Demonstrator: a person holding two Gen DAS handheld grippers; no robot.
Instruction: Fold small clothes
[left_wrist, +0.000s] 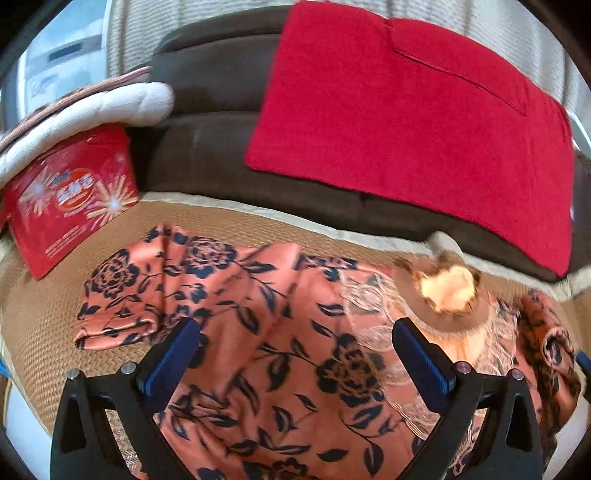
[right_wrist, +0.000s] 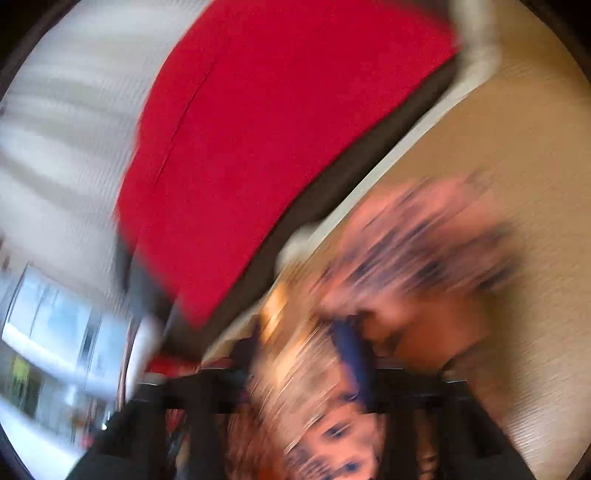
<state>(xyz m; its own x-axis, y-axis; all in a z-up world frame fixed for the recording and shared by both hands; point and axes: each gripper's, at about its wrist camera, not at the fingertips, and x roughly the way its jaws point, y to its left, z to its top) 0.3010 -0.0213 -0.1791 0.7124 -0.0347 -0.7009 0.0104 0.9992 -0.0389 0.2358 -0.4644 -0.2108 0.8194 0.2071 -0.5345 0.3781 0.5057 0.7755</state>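
Note:
A salmon-pink garment (left_wrist: 258, 314) with a dark blue flower print lies spread on a woven tan mat (left_wrist: 44, 317). It has a lace part around the neckline (left_wrist: 450, 291) at the right. My left gripper (left_wrist: 295, 339) is open and empty, just above the middle of the garment. The right wrist view is heavily blurred. There my right gripper (right_wrist: 306, 343) looks closed on the lace and pink cloth (right_wrist: 424, 258), with fabric bunched between its fingers (right_wrist: 351, 350).
A dark brown sofa (left_wrist: 207, 147) stands behind the mat with a red towel (left_wrist: 406, 110) draped over it. A red printed box (left_wrist: 70, 199) and a white cushion (left_wrist: 96, 110) sit at the far left. A window shows at the left of the right wrist view (right_wrist: 55, 332).

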